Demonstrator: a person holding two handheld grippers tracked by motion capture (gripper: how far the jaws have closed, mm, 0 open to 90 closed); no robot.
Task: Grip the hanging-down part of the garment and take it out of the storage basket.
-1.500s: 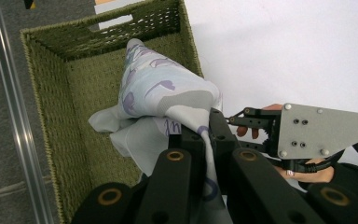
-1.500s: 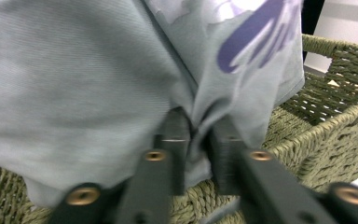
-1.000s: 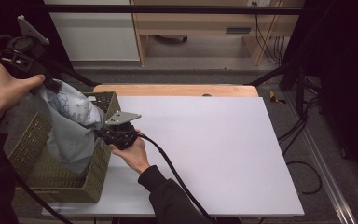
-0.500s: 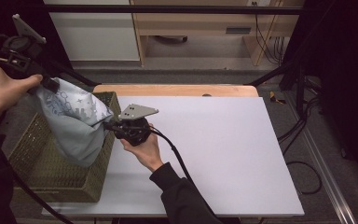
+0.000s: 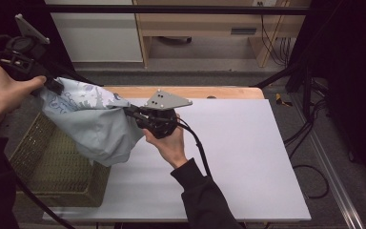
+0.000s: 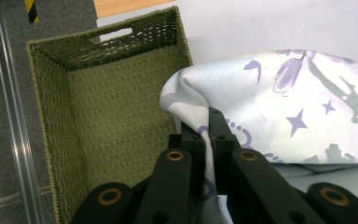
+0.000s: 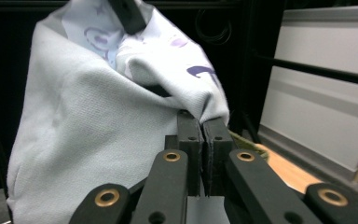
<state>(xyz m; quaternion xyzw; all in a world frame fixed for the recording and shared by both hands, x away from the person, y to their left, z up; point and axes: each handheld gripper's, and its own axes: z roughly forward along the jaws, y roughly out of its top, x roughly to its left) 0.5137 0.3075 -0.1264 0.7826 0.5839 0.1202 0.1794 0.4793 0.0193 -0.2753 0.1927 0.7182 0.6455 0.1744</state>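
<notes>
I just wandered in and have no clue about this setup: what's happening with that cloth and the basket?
A person holds a gripper in each hand, and both are clamped on a pale printed cloth. The left gripper pinches one edge up high, the right gripper pinches another edge nearer the white table. The cloth hangs stretched between them, above the green woven basket at the table's left end, which looks bare inside.

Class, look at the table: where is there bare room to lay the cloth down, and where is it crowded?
The white table top lies bare from the right tongs across to its right edge and down to the near edge. The left end is crowded: the green basket stands there, with the printed cloth hanging over it, pinched by the left tongs too.
</notes>
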